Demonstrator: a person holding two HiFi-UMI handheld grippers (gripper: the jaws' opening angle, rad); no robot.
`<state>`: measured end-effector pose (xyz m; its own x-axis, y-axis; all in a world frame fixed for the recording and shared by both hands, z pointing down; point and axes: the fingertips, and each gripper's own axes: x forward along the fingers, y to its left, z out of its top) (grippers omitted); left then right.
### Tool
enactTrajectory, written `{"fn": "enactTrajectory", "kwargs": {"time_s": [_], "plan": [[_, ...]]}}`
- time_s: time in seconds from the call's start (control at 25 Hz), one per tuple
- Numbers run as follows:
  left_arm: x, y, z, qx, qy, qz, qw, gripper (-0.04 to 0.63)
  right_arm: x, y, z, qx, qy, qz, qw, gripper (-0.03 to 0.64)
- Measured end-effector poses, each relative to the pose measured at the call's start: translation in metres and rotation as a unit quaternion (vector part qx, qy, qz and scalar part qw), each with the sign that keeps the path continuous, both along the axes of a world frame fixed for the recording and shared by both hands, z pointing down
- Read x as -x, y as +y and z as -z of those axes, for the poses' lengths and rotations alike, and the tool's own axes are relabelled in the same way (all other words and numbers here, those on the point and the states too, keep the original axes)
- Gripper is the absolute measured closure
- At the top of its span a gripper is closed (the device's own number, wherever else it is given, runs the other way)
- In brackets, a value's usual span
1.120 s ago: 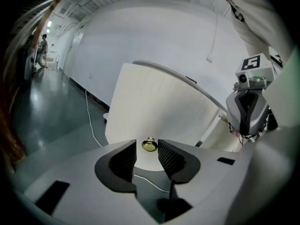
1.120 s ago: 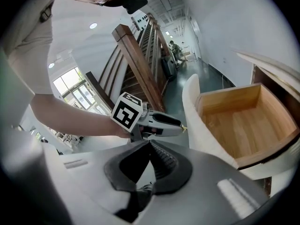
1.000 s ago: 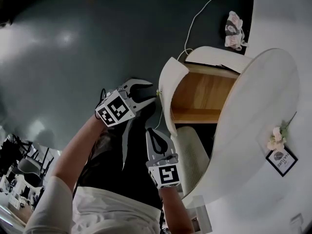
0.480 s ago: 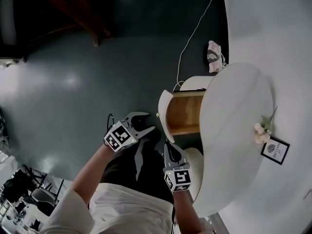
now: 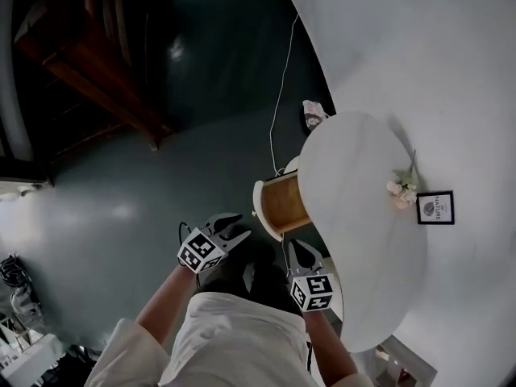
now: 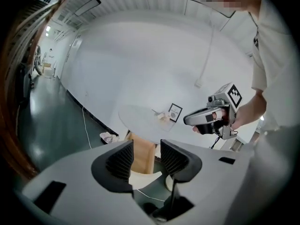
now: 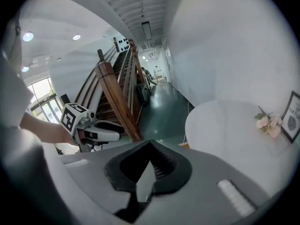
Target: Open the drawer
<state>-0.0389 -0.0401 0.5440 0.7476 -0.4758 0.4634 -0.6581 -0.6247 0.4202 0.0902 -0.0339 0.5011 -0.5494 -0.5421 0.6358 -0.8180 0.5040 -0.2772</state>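
The wooden drawer (image 5: pixel 282 202) stands pulled out from under the round white table (image 5: pixel 363 240), its white front panel (image 5: pixel 261 210) facing me. My left gripper (image 5: pixel 231 230) hangs left of the panel, apart from it. Its jaws have just been opening wider and are open, with nothing between them. In the left gripper view (image 6: pixel 146 146) the drawer (image 6: pixel 142 154) shows far below between the fingers. My right gripper (image 5: pixel 302 253) sits beside the table edge, shut, fingertips meeting (image 7: pixel 150 144), holding nothing.
A dark wooden staircase (image 5: pixel 89 63) rises at the left. A white cable (image 5: pixel 282 95) runs across the dark floor to the table, next to a crumpled cloth (image 5: pixel 314 115). Pink flowers (image 5: pixel 401 190) and a framed card (image 5: pixel 435 207) lie on the tabletop.
Both grippers have risen and drawn back from the drawer front. The head view has also lifted, so the drawer and table look smaller and further down.
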Motion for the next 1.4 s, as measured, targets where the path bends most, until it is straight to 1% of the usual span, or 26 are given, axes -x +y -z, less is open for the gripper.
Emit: {"fn": "enactTrajectory", "kwargs": {"time_s": [0.12,0.4,0.52,0.6,0.76,0.88,1.0,1.12,1.4], "plan": [[-0.002,0.002,0.033,-0.007,-0.007,-0.014,0.9999,0.416,-0.012,0.001,0.034,-0.018,0.001,-0.020,1.000,0.606],[-0.016,0.013,0.100,-0.028,0.015,-0.035,0.9989,0.417,-0.053,0.016,0.102,-0.056,0.002,-0.080,0.995,0.606],[-0.027,0.020,0.120,-0.041,0.015,-0.045,0.9980,0.420,-0.071,0.026,0.123,-0.073,0.002,-0.098,0.993,0.606],[-0.036,0.023,0.131,-0.052,0.014,-0.046,0.9975,0.439,-0.082,0.033,0.133,-0.085,0.003,-0.107,0.991,0.606],[-0.047,0.031,0.152,-0.069,0.018,-0.040,0.9966,0.485,-0.098,0.048,0.150,-0.106,0.000,-0.123,0.987,0.606],[-0.060,0.043,0.167,-0.081,0.025,-0.036,0.9957,0.489,-0.112,0.063,0.161,-0.117,-0.004,-0.132,0.984,0.606],[-0.071,0.058,0.181,-0.095,0.018,-0.029,0.9949,0.499,-0.124,0.083,0.169,-0.125,-0.010,-0.136,0.983,0.606],[-0.077,0.074,0.192,-0.104,0.012,-0.013,0.9944,0.523,-0.133,0.104,0.177,-0.132,-0.015,-0.138,0.981,0.606],[-0.086,0.120,0.203,-0.110,-0.010,0.017,0.9937,0.569,-0.145,0.146,0.188,-0.150,-0.020,-0.126,0.980,0.606]]}}
